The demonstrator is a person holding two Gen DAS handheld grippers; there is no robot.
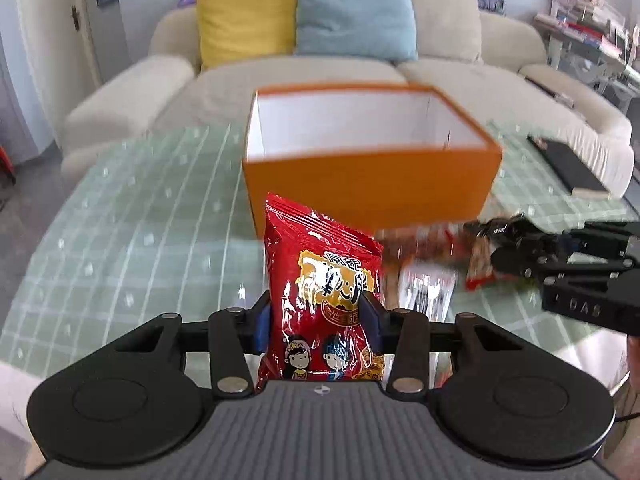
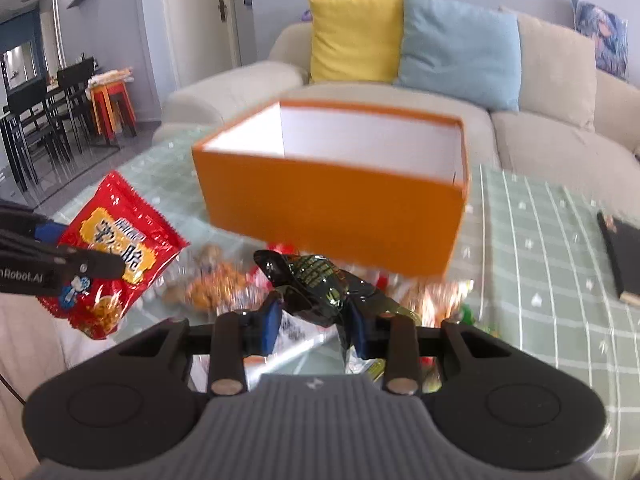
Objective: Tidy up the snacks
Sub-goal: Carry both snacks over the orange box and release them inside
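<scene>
Both fisheye views look forward and steeply down along their own fingers, close over the table (image 1: 120, 208). The left wrist view faces the orange box (image 1: 368, 184) at centre frame; the right wrist view sees it (image 2: 332, 208) from further right. Both share the box, the sofa (image 1: 460, 72) across the top, and the other gripper at a side edge.

A home living room. A cream sofa (image 2: 540, 136) runs behind a glass-topped table laid with a green checked cloth (image 2: 540, 240), and a yellow cushion (image 2: 354, 36) and a pale blue cushion (image 2: 460, 48) lean against its back. Off to the left (past a closed door (image 2: 224, 12)) a dark dining table with black chairs (image 2: 36, 108) and orange stools (image 2: 112, 108) stand.
</scene>
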